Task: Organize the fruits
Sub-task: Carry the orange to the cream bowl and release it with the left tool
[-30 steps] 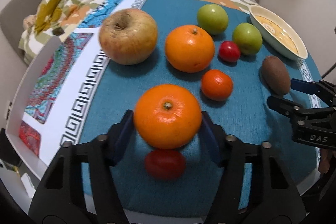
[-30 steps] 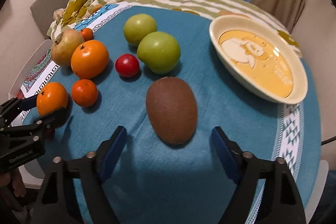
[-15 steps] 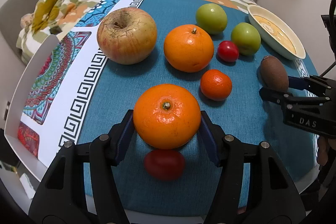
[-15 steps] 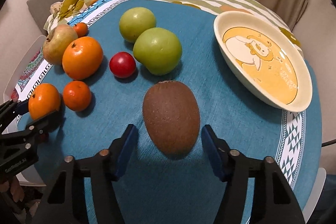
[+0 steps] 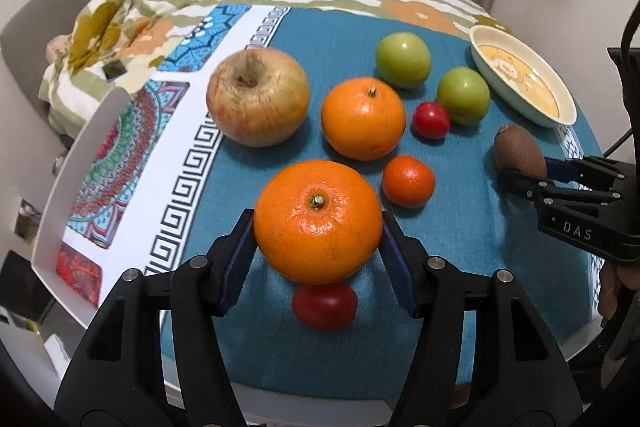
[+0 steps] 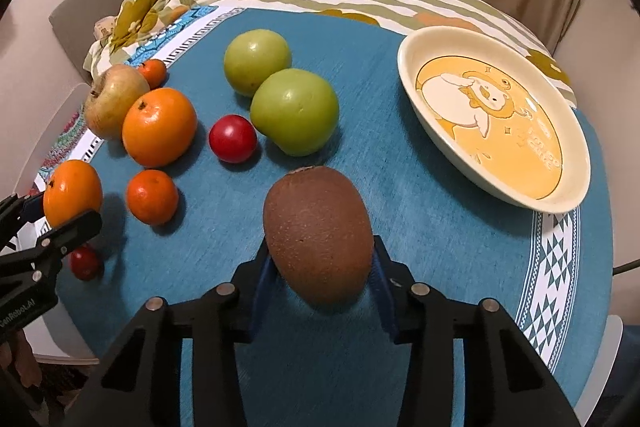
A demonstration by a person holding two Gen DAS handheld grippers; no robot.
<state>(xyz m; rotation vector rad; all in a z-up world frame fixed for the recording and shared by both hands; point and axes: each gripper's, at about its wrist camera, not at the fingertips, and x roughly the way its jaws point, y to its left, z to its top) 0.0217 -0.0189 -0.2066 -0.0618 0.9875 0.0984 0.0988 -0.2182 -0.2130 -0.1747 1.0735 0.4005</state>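
left gripper point(image 5: 318, 227) is clamped on a big orange point(image 5: 318, 221), right gripper point(image 6: 320, 267) squeezes the kiwi point(image 6: 318, 233), "DAS" printed on its side.

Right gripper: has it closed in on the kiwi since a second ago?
Yes. The right gripper was spread wide of the kiwi; its pads now press both flanks, while the bowl stays put.

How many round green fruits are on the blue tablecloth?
2. One round green fruit sits just beyond the brown kiwi; the other green fruit touches it from behind, farther back. None seems hidden, though other fruit could cover something small.
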